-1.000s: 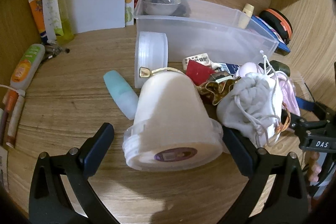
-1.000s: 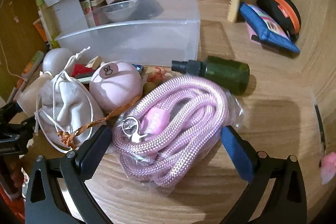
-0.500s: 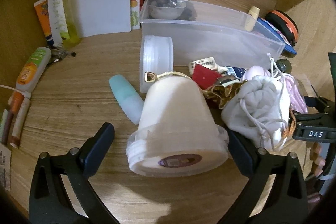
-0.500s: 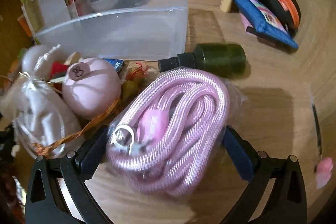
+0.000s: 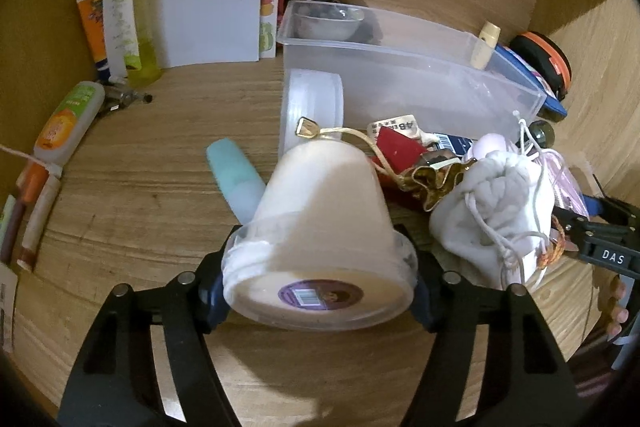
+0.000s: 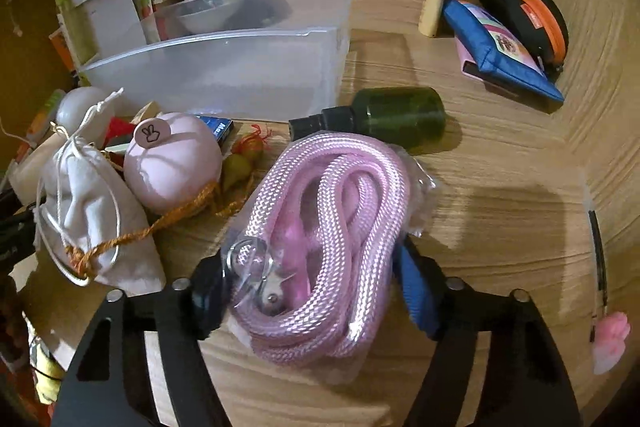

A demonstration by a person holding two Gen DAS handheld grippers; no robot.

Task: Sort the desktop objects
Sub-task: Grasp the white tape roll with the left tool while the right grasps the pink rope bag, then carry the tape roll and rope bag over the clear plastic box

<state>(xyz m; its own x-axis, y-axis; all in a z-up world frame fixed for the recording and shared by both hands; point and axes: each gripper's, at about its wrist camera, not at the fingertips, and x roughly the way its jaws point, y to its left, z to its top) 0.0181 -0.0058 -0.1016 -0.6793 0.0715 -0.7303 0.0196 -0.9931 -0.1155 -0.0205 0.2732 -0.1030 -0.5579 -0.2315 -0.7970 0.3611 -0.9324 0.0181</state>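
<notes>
The left gripper [image 5: 318, 291] fingers are closing across the white tub's [image 5: 320, 227] wide near rim, its length pointing away, while the right gripper [image 6: 312, 291] fingers are closing across the bagged pink rope [image 6: 324, 227].

Woven pink rope [image 6: 320, 227] in glossy plastic; matt wood desk [image 6: 500, 187].

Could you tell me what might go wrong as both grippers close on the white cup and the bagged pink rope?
The left gripper is closing on the wide rim of the tapered white cup; the cup could squirt out. A gold cord drapes its far end and may drag clutter. The right gripper is closing on the pink rope in its slippery bag, which could slide.
</notes>
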